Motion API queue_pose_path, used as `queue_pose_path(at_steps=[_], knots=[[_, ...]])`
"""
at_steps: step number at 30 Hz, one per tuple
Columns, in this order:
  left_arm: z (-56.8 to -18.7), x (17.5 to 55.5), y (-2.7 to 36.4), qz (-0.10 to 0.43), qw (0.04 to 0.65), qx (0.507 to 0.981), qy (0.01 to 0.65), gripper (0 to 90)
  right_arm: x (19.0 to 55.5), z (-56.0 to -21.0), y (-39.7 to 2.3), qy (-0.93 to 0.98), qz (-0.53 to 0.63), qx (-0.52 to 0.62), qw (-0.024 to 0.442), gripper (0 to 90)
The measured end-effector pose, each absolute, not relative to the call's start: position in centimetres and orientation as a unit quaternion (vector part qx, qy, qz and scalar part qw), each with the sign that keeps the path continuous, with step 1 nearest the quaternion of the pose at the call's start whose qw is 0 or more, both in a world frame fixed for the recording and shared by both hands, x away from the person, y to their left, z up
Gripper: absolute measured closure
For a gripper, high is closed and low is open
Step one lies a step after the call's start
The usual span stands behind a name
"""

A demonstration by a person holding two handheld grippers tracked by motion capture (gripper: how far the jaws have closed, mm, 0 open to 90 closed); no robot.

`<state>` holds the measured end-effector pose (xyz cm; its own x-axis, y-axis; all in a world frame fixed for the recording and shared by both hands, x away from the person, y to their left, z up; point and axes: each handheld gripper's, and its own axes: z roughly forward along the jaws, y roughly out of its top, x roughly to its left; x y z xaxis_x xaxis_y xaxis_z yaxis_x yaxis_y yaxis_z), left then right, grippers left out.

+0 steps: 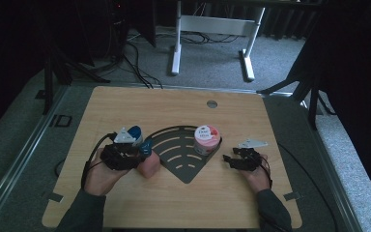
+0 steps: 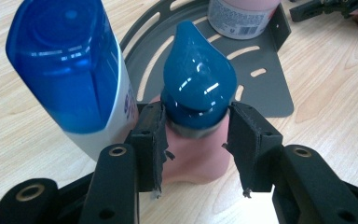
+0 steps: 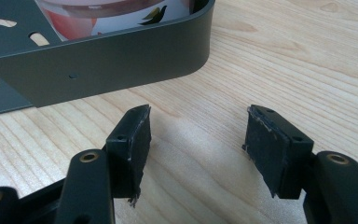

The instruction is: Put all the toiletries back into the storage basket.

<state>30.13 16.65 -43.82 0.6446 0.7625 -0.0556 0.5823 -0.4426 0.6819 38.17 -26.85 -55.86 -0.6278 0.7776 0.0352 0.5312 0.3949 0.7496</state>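
The word "Dove" is readable on the pink-and-white lid of a jar (image 1: pixel 206 136) standing in a grey tray on the tabletop, seen from the high view. In the left gripper view, the jar's (image 2: pixel 240 18) side carries a barcode and fine print too small to read.

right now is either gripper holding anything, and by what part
The left gripper brackets the pink bottle just below its blue cap; a firm grip cannot be told. The right gripper holds nothing.
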Motion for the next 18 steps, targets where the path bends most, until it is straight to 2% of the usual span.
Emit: queue_pose_path(at_steps=[18], knots=[[-42.8, 31.5, 15.9, 0.117, 0.329, 0.850, 0.395, 54.2, 38.2, -55.9, -26.9, 0.818, 0.380, 0.400, 0.161, 40.1]])
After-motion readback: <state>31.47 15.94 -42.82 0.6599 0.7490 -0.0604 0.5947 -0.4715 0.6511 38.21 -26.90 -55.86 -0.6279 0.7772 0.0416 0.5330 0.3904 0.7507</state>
